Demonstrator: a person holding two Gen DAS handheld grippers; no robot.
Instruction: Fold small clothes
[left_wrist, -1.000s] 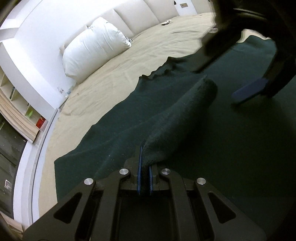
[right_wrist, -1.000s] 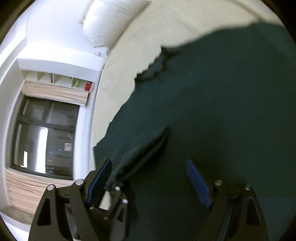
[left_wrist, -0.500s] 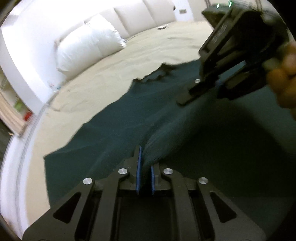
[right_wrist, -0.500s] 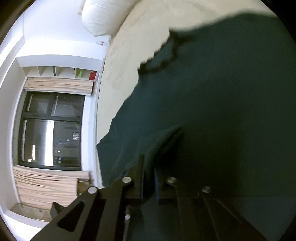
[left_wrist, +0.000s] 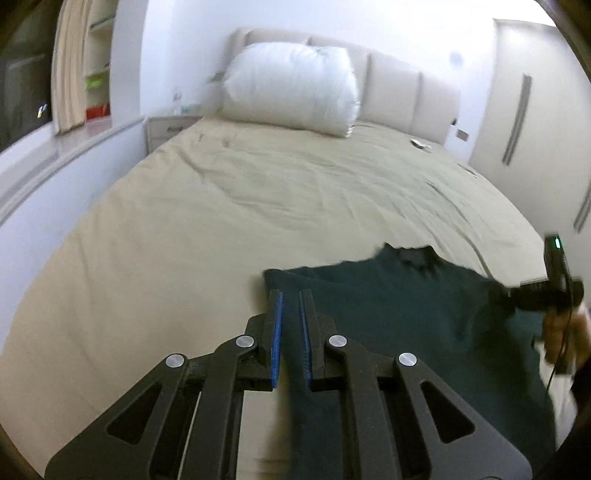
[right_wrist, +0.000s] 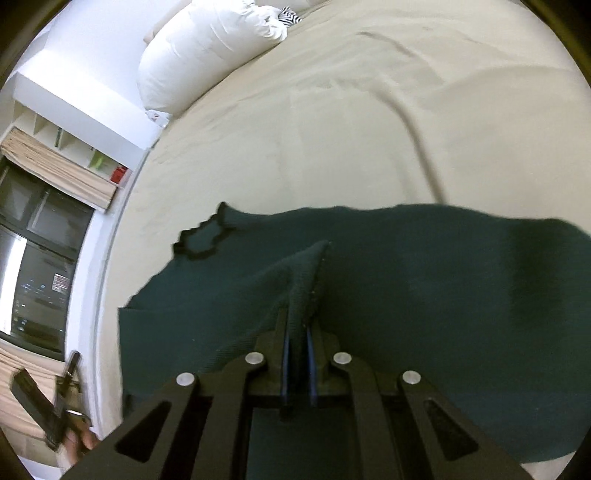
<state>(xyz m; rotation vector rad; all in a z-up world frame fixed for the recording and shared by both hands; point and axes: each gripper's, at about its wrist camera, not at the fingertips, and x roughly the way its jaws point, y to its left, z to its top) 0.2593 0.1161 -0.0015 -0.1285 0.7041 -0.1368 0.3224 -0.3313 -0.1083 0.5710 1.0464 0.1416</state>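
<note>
A dark green garment (left_wrist: 399, 310) with a black scalloped neckline (right_wrist: 201, 240) lies on the beige bed (left_wrist: 207, 221). My left gripper (left_wrist: 290, 299) is shut on the garment's edge near a corner, and green cloth shows between the blue pads. My right gripper (right_wrist: 298, 326) is shut on a raised fold of the garment (right_wrist: 310, 273), which rises as a ridge from the jaws. In the left wrist view the right gripper (left_wrist: 546, 291) appears at the right edge, held by a hand (left_wrist: 561, 339). The left gripper (right_wrist: 51, 410) shows blurred at the lower left of the right wrist view.
A white pillow (left_wrist: 291, 88) leans against the padded headboard (left_wrist: 395, 88). A thin cable (right_wrist: 424, 155) runs across the sheet beyond the garment. A nightstand (left_wrist: 166, 129) and a window ledge (left_wrist: 55, 155) stand left of the bed, a wardrobe (left_wrist: 532, 122) to the right.
The right gripper went from wide open to shut on a fold of the garment. Both grippers rose and drew the cloth along; the left one rolled and now faces the headboard.
</note>
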